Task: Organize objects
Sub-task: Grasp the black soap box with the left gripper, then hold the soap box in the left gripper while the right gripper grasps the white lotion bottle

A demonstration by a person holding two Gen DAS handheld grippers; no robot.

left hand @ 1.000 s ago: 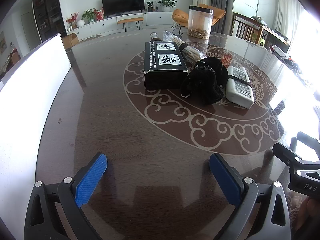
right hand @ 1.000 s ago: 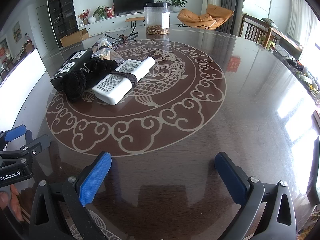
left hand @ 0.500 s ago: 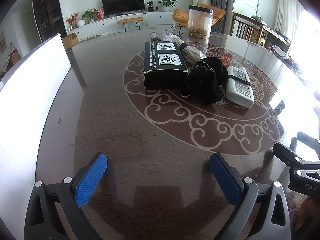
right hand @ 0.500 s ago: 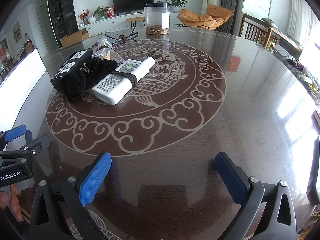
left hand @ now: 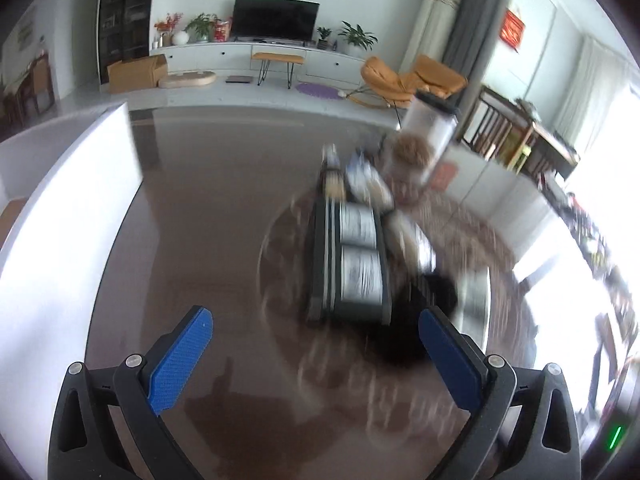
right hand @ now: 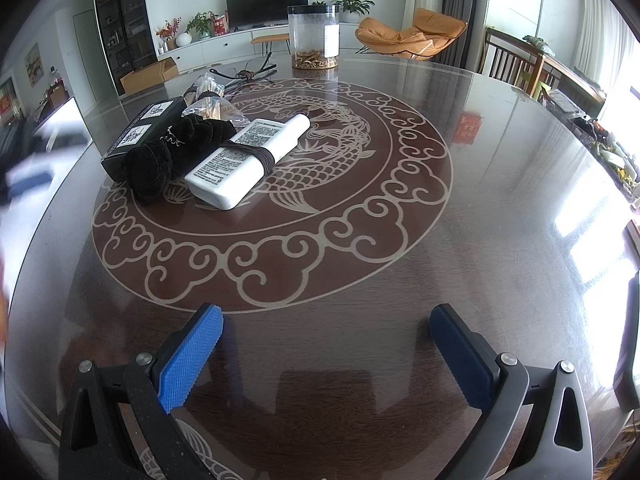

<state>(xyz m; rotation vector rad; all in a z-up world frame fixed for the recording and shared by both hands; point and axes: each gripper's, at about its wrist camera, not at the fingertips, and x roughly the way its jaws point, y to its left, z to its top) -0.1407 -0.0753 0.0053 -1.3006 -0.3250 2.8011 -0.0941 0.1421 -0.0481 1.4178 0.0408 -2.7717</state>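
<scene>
Swinging in fast, the left gripper [left hand: 316, 344] has gone from parked to right at the box [left hand: 352, 264], jaws wide and empty. Blurry, so probably lining up a grab. Right gripper [right hand: 326, 352] hasn't budged, wide and empty, bottle [right hand: 248, 160] still beside the cloth [right hand: 172, 156].

A home's living and dining room. A television [right hand: 267, 2] stands on a low white cabinet [right hand: 224, 46] with potted plants [right hand: 353, 3], beside an orange lounge chair [right hand: 412, 34]. In front is a large round dining table [right hand: 500, 184].
</scene>
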